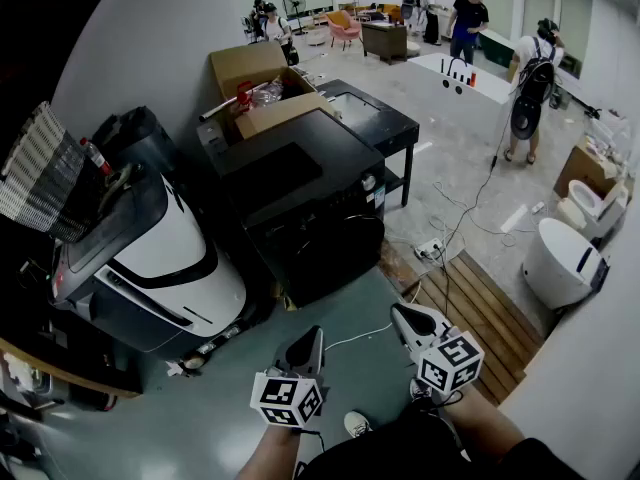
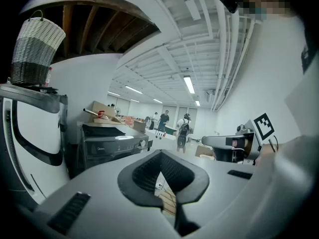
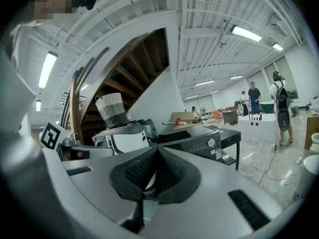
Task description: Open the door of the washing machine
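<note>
The black front-loading washing machine stands in the middle of the head view, its round door closed on the front that faces me. Both grippers hover low in front of it, apart from it. My left gripper is shut with nothing between its pads. To its right, my right gripper is shut and empty as well. In the left gripper view the washing machine lies ahead to the left of the closed left gripper. In the right gripper view the washing machine sits beyond the closed right gripper.
A white appliance stands left of the washer, with a wicker basket on top. Behind the washer are a cardboard box and a black table. A wooden slat platform, cables and white toilets lie right. People stand far back.
</note>
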Demonstrator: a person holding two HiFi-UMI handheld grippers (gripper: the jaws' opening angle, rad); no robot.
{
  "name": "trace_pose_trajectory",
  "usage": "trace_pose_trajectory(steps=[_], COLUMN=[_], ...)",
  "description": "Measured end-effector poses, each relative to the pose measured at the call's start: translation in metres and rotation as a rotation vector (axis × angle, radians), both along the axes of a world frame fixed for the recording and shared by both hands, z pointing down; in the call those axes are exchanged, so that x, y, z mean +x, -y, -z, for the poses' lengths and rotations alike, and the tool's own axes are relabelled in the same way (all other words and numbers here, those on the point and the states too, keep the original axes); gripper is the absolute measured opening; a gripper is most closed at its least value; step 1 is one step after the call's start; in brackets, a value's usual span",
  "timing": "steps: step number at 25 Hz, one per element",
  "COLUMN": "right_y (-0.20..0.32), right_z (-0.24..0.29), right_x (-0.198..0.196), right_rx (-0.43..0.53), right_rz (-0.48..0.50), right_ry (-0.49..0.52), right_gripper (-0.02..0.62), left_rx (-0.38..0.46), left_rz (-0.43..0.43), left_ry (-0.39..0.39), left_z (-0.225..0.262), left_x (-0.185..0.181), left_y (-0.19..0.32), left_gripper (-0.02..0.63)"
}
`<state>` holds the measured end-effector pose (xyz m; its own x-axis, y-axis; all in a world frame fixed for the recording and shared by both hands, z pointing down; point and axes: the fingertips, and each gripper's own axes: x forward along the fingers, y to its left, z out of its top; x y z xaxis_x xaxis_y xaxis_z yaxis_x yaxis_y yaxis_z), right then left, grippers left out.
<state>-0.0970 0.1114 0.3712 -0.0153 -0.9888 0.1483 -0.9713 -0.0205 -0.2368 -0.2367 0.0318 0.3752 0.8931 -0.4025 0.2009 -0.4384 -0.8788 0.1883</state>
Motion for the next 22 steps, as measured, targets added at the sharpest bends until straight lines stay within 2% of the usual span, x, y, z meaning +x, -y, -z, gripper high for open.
trace_pose_trajectory(steps=[8,14,22], right_y=[0.003,0.005,0.016], right_z=[0.008,0.01,0.019], right_x=[-0.001,0.006,0.04], right_rx=[0.038,0.033,0.035], right_rz=[0.017,0.026,0.052], right_ry=[-0.017,-0.011,-0.024], right_gripper=[0.017,0.017,0.017], left_rx=[0.019,0.018,0.019], left_rz=[-0.016,-0.019,-0.007], left_ry=[-0.023,-0.018,-0.021], left_z=[0.006,0.007,0.014], left_x=[0.003,0.011,0.048], left_y=[-0.001,-0.002,0.009], left_gripper=[0.018,0.018,0.018])
